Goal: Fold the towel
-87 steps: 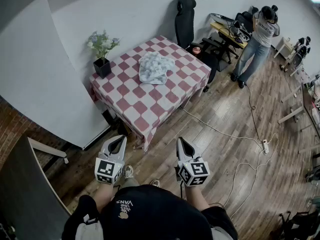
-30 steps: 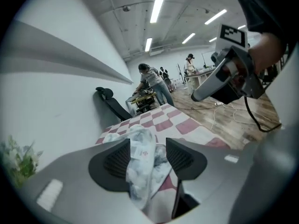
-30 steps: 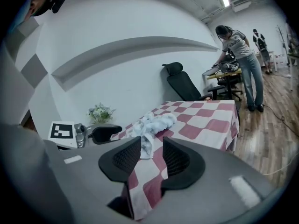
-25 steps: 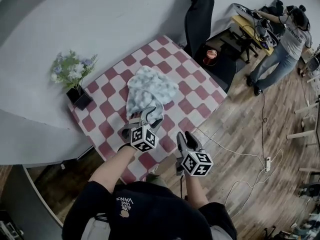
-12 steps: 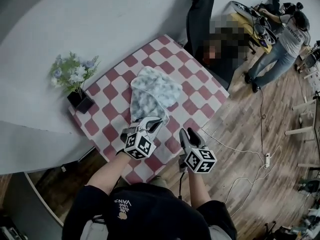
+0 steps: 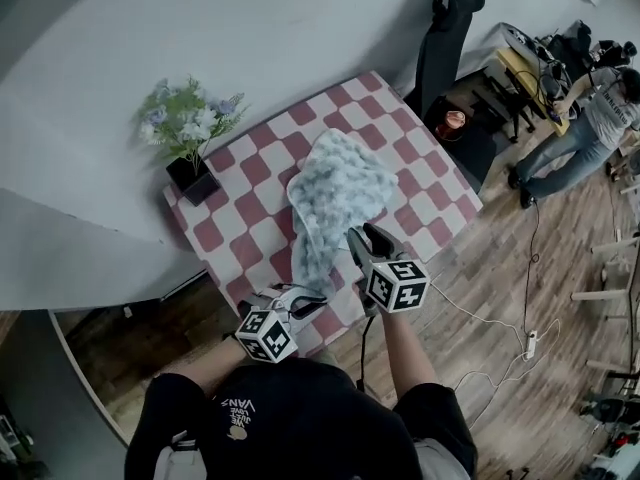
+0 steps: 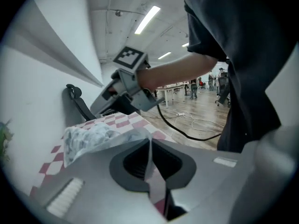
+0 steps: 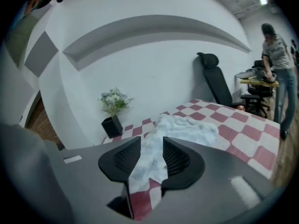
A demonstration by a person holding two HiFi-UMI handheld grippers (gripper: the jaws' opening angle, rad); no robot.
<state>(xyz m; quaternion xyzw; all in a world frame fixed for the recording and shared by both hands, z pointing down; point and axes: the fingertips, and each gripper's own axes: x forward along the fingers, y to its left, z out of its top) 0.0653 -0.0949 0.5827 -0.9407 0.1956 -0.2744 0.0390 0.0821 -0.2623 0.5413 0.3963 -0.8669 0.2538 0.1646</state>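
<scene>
A pale blue-white mottled towel [image 6: 340, 188] lies crumpled on the red-and-white checked table [image 6: 420, 158], stretched in a narrow strip toward the near edge. My left gripper [image 6: 302, 298] is at that near edge, shut on the towel's near end; in the left gripper view a thin fold of towel [image 7: 93, 136] runs into the shut left gripper [image 7: 150, 146]. My right gripper [image 6: 360, 236] hovers open over the towel's near right side. In the right gripper view the towel [image 8: 182, 125] shows through the gap of the right gripper [image 8: 152, 155], untouched by the pads.
A black pot of flowers [image 6: 185, 128] stands at the table's far left corner by the white wall. A black office chair [image 6: 445, 28] and a red cup [image 6: 452, 121] are past the right corner. A person [image 6: 605, 98] stands at a desk; cable [image 6: 480, 313] crosses the wooden floor.
The left gripper shut on the towel's near edge and drew it toward the table's near edge, stretching it out. The right gripper came forward over the towel.
</scene>
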